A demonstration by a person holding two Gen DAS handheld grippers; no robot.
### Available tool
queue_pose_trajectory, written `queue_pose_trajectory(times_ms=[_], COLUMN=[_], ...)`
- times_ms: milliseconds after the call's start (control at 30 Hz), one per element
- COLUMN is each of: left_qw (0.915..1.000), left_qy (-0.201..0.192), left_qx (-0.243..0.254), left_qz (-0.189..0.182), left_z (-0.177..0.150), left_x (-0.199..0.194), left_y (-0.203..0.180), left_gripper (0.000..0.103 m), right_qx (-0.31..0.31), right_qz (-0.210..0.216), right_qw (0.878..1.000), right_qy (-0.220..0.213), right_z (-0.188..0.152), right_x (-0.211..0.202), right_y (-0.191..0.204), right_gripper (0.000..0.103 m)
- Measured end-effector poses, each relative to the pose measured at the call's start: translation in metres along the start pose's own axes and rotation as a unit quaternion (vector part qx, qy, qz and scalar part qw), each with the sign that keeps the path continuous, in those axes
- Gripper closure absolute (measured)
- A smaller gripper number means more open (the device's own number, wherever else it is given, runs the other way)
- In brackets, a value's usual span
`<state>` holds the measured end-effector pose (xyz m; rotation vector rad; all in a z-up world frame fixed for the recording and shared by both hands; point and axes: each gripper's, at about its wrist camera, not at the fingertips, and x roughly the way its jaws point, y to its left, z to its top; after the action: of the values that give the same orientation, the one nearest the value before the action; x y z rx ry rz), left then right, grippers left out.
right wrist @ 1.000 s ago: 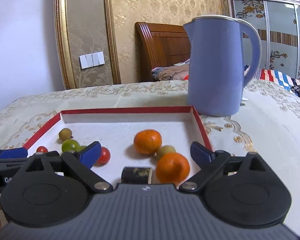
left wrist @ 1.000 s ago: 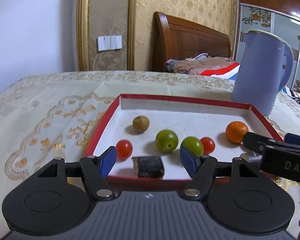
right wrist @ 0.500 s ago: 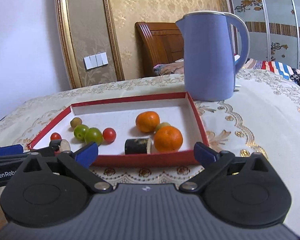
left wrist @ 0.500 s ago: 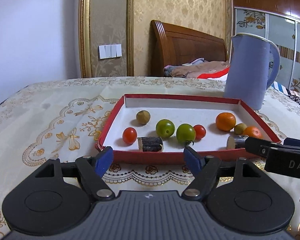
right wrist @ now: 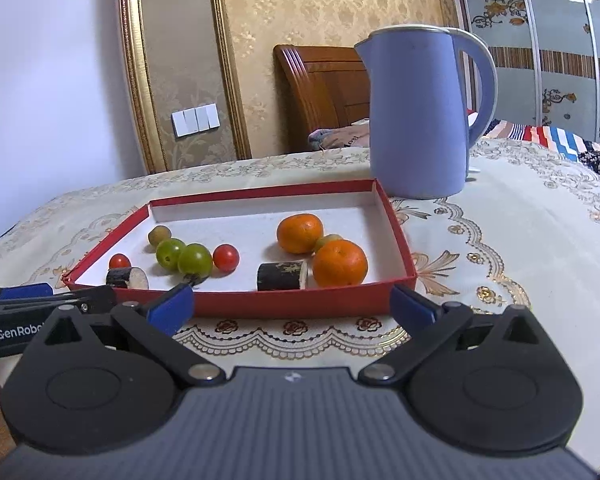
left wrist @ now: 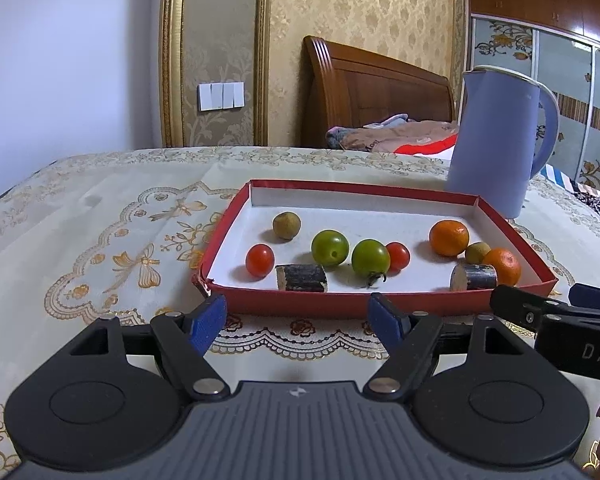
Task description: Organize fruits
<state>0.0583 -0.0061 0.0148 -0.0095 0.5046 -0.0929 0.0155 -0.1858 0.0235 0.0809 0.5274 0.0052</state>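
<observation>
A red tray (left wrist: 380, 303) (right wrist: 292, 301) with a white floor holds the fruit. On its left side lie two red tomatoes (left wrist: 259, 260), two green tomatoes (left wrist: 329, 247), a small brownish fruit (left wrist: 286, 225) and a dark cane piece (left wrist: 301, 278). On its right side lie two oranges (right wrist: 340, 263), a small yellowish fruit (right wrist: 327, 240) and a second dark cane piece (right wrist: 282, 276). My left gripper (left wrist: 298, 318) is open and empty, in front of the tray's near wall. My right gripper (right wrist: 292, 306) is open and empty, also in front of that wall.
A tall blue kettle (left wrist: 500, 144) (right wrist: 420, 116) stands behind the tray's far right corner. The table carries a cream embroidered cloth (left wrist: 100, 240). A wooden headboard (left wrist: 372, 92) and bedding lie beyond the table.
Both grippers have pulled back from over the tray to in front of its near wall. Both stayed open and empty. The fruit has not moved.
</observation>
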Motion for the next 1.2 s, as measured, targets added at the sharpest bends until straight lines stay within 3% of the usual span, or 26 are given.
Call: queue_pose_trajectory(times_ms=[1200], left_qw=[1.0000], left_qy=[-0.002], left_qx=[0.009], left_qz=[0.002], left_z=[-0.0019], left_x=[0.0000], left_y=[-0.0013], left_gripper=[0.026], right_qx=[0.004], right_qz=[0.000], right_qw=[1.000], right_qy=[0.014], right_z=[-0.0020], right_x=[0.0038], right_y=[0.0001], right_gripper=[0.000])
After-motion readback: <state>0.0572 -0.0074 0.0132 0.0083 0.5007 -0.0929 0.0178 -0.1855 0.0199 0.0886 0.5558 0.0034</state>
